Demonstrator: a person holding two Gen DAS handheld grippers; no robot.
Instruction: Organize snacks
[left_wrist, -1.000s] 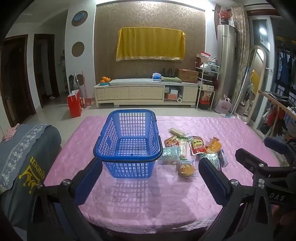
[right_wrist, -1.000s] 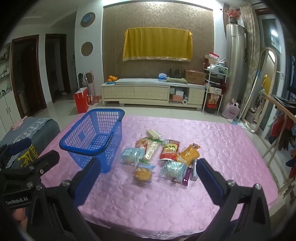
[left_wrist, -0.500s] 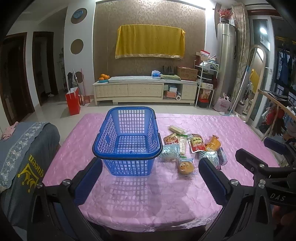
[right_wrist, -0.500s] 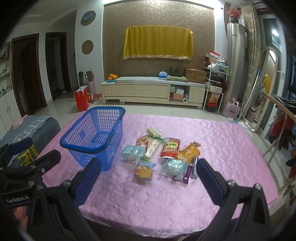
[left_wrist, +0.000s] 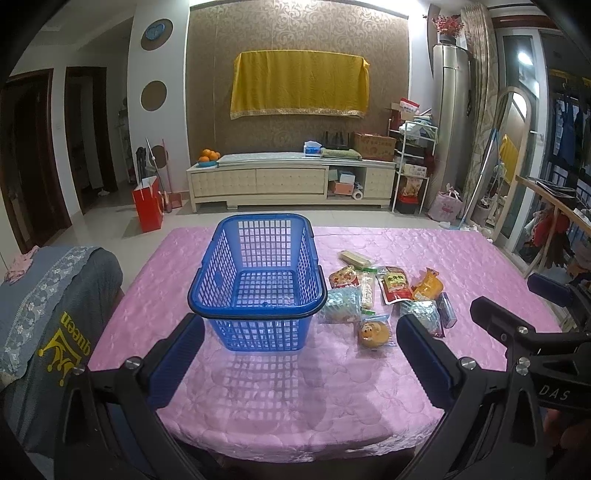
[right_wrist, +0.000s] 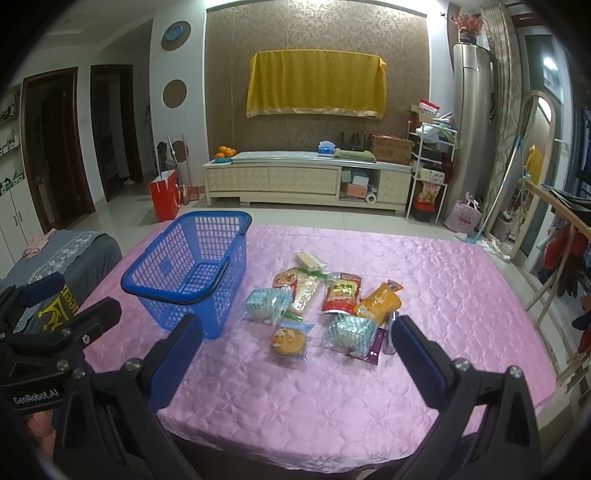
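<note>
Snack packets in a loose cluster (right_wrist: 325, 306) are lying near the middle of the table covered in pink quilted cloth (right_wrist: 443, 295), just right of the empty blue plastic lattice basket (left_wrist: 258, 273), which is standing toward the table's left edge. Nearest the front edge are sitting a clear packet holding a round cartoon-faced cake (right_wrist: 289, 341) and a pale blue wrapped cake (right_wrist: 349, 332); behind them are lying another pale blue wrapped cake (right_wrist: 266, 304), a red pouch with a yellow label (right_wrist: 341, 291) whose writing is too small to read, and an orange pouch (right_wrist: 380, 301).

Bare cloth is stretching wide between the cluster and the front, right and far edges. The left gripper (left_wrist: 301, 354) is hovering over the front edge facing the basket, its jaws spread wide and holding nothing; the right gripper (right_wrist: 295, 354) is hovering likewise before the snacks, wide and empty. "GenRobot.AI" is showing on the left gripper's body, "DAS" on the right's. A grey chair cover (left_wrist: 55, 332) at the left edge is reading "queen".
</note>
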